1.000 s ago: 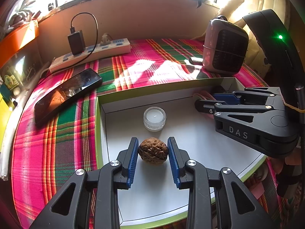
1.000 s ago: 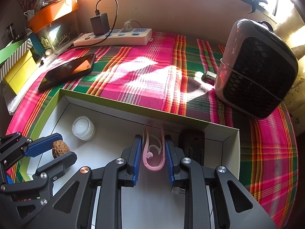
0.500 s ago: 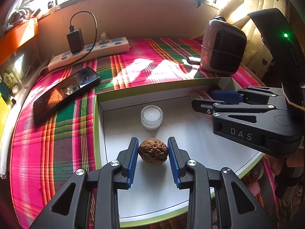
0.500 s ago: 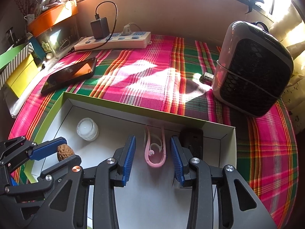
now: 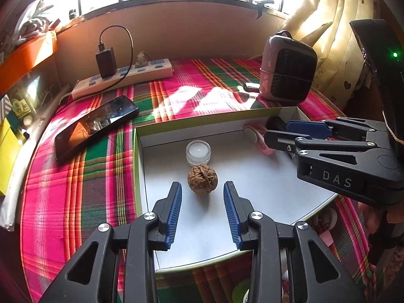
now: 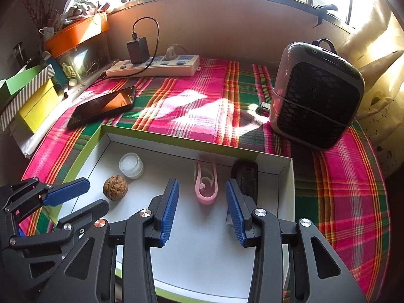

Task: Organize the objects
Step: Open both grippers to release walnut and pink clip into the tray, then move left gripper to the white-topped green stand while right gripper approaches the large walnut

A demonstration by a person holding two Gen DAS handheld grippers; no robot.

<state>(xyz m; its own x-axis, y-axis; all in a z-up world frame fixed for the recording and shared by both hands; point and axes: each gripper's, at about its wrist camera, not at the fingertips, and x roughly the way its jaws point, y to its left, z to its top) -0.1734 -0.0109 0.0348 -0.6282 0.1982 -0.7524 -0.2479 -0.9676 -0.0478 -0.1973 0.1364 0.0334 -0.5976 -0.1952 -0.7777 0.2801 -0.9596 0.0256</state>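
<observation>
A shallow white box with a green rim (image 5: 138, 166) (image 6: 286, 189) lies on the plaid cloth. In it are a brown walnut (image 5: 202, 179) (image 6: 115, 187), a small clear jar with white contents (image 5: 198, 152) (image 6: 131, 165), a pink clip (image 6: 205, 185) (image 5: 257, 139) and a black object (image 6: 245, 179) at the far right wall. My left gripper (image 5: 202, 197) is open, with the walnut resting just beyond its tips. My right gripper (image 6: 202, 197) is open, with the pink clip lying free just ahead of its tips.
On the cloth behind the box lie a black phone (image 5: 96, 126) (image 6: 103, 106), a white power strip with a charger (image 5: 121, 75) (image 6: 154, 65) and a grey heater (image 5: 287, 75) (image 6: 315, 96). Boxes (image 6: 32, 101) stand at the left edge.
Both grippers opened and drew back. The left let go of the walnut and the right let go of the pink clip; both objects now lie free in the box.
</observation>
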